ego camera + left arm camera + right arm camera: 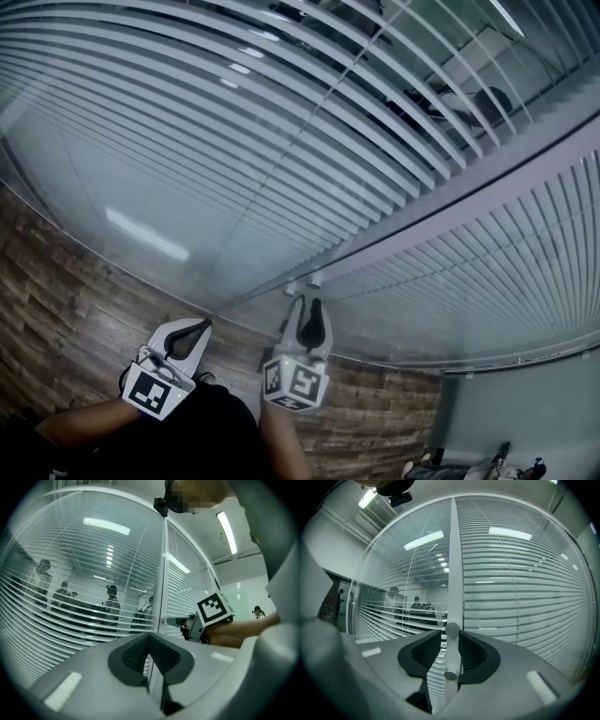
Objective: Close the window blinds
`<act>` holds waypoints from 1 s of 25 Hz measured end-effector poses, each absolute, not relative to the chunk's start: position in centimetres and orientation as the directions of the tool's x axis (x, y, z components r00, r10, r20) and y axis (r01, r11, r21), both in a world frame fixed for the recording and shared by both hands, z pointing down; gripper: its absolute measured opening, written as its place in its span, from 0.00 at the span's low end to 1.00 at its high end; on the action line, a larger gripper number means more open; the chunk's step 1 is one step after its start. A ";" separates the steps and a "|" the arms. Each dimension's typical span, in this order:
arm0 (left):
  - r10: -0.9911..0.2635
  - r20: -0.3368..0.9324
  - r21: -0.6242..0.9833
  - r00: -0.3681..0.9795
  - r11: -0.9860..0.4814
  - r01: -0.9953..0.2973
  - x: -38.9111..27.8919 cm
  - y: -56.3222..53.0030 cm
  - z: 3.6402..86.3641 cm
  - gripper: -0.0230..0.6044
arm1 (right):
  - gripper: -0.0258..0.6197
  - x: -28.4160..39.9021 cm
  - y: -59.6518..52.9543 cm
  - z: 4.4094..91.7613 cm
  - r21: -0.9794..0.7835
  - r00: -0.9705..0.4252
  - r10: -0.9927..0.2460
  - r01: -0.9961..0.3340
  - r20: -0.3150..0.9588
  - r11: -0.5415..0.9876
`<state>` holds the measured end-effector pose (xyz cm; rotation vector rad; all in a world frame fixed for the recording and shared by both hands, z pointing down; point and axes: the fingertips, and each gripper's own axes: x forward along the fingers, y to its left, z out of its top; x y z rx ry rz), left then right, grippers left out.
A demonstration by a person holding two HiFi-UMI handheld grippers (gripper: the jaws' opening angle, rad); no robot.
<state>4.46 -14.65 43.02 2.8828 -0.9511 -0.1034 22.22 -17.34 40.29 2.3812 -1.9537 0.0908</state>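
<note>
Two glass panes with white slat blinds meet at a white upright post (525, 178). The left pane's blinds (393, 616) stand open, and people show through them. The right pane's blinds (520, 597) look much flatter. A small white tilt knob (451, 630) sticks out from the post (454, 564). My right gripper (451, 651) is open, its dark pads on either side of that knob with a slight gap on the left. In the head view my right gripper (309, 314) points at the knob (315, 279). My left gripper (192, 333) hovers left of it, shut and empty (149, 644).
A wood-plank floor (66, 300) lies below the glass wall. Several people (111, 603) stand in the room behind the left pane. Another person (257, 612) is far off on the right. My right gripper's marker cube (214, 609) shows in the left gripper view.
</note>
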 end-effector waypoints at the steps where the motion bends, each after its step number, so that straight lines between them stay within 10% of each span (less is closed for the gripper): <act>1: -0.596 -0.029 0.121 0.803 -0.799 -0.589 4.6 -15.0 43.2 0.04 | 0.20 22.5 -17.8 40.5 0.001 0.197 -0.977 -0.980 0.084 -0.197; 25: -0.619 -0.009 0.147 0.785 -0.778 -0.611 2.6 -17.1 43.7 0.04 | 0.24 22.4 -19.5 40.1 -0.018 0.261 -0.962 -0.965 0.079 -0.263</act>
